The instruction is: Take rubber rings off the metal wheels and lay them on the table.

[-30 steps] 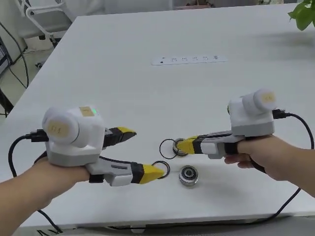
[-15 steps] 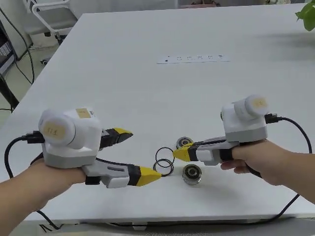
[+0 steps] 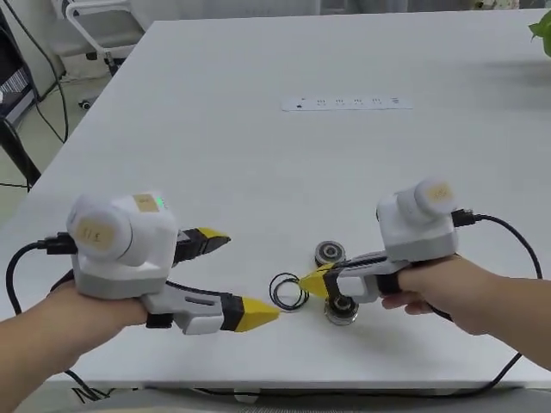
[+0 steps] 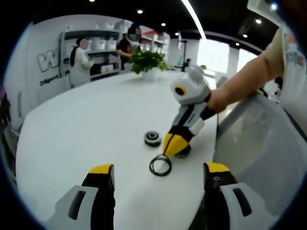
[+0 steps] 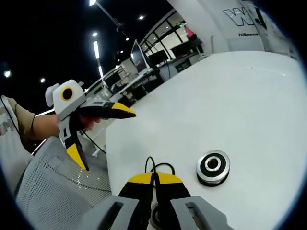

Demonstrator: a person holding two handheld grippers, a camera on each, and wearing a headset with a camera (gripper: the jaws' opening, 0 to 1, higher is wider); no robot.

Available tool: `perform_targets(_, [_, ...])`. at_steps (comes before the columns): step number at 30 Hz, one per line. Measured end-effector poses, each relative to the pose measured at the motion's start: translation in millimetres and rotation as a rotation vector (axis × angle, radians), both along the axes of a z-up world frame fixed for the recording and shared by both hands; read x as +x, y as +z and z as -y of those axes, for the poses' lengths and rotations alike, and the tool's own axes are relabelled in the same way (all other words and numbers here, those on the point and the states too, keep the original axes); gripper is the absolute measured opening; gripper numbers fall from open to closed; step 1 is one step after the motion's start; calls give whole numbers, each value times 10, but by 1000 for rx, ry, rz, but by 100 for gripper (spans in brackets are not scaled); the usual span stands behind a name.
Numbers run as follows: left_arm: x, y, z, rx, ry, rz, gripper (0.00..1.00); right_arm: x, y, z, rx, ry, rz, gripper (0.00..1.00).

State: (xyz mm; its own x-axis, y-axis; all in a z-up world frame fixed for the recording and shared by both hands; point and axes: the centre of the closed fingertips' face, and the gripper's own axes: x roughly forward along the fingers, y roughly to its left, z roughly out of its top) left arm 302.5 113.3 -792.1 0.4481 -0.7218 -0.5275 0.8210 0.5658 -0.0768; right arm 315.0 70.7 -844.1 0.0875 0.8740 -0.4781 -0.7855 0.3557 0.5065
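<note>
Change, right tool: since half a second ago the right tool [image 3: 312, 280] has come down and toward the person. It now lies across the top of the near wheel [image 3: 343, 315], which then stood clear of it.
Change, rings: a second ago the two rubber rings [image 3: 288, 291] lay apart, one by each tool's tip. Now they overlap in one spot, as they did half a second ago.
Change, left tool: the left tool [image 3: 244, 275] holds much the same pose, with its jaws as wide as before.
Left tool, state: spread wide, holding nothing. In the left gripper view the rings lie just ahead, between its two yellow tips.
Right tool, state: jaws pressed together, with the tips touching the right edge of the rings. Whether any rubber is caught between them cannot be told.
Right tool, axis: it runs across the table [image 3: 258, 155], tips toward the person's left, facing the left tool.
Rings, place: on the table near its front edge, between the two tools and just left of the near wheel.
Rings, lie: flat, openings facing up. Each is round, so neither has a long axis.
Far wheel [image 3: 330, 252]: flat on its side, bore facing up, just beyond the right tool and apart from the rings.
Near wheel: partly hidden under the right tool.
Power strip [image 3: 347, 104]: mid-table, well apart.
</note>
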Motion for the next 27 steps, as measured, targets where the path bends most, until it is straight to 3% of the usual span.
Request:
perform_targets(17, [-4,-27,45,7,-15,-16,76,108,-67,73,-30,-45,1,0])
perform_targets(27, [-1,-48,44,4,-10,-21,76,154,-85,80,-42,-58,18,5])
